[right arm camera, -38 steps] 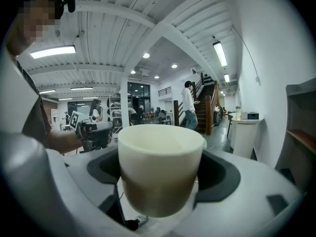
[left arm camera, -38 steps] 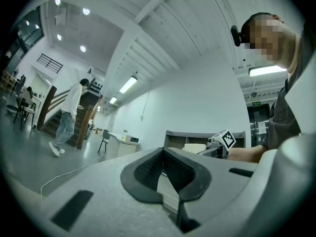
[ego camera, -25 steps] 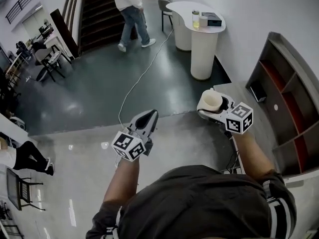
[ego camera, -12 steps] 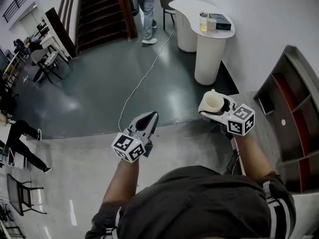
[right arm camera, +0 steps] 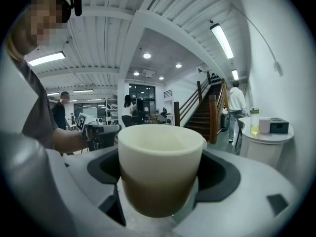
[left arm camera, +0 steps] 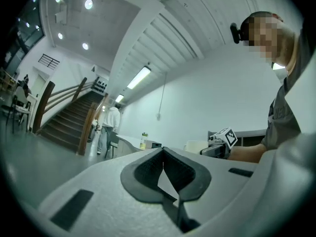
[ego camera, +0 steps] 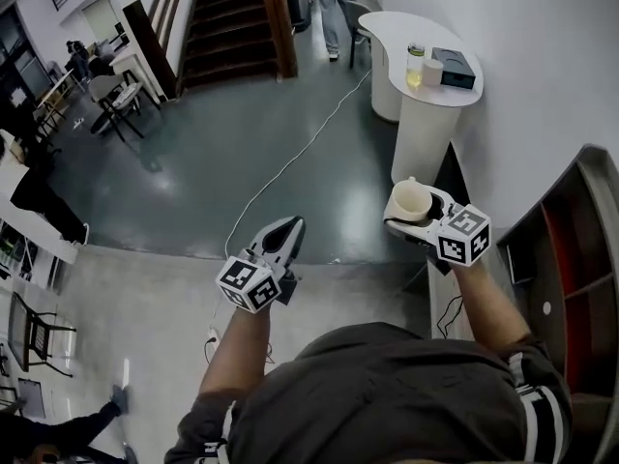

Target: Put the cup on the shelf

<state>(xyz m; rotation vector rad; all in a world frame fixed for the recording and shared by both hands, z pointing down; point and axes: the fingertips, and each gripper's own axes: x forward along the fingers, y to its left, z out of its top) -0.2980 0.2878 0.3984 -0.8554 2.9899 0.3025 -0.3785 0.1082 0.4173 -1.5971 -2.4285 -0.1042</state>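
Cup [right arm camera: 160,167] upright, mouth upward, in grip of right gripper [ego camera: 411,207] fingers; left gripper [ego camera: 288,228] fingers together, empty.

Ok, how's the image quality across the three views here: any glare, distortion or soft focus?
Head view: wide-angle bend in the shelf, soft glare on the glossy floor. Left gripper view: fisheye with dark corners, ceiling strip light blown out. Right gripper view: same fisheye, cup sharp, its lower half shaded.

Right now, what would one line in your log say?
right gripper: shut on cup | left gripper: shut, empty | cup: upright, off shelf | shelf: to the right
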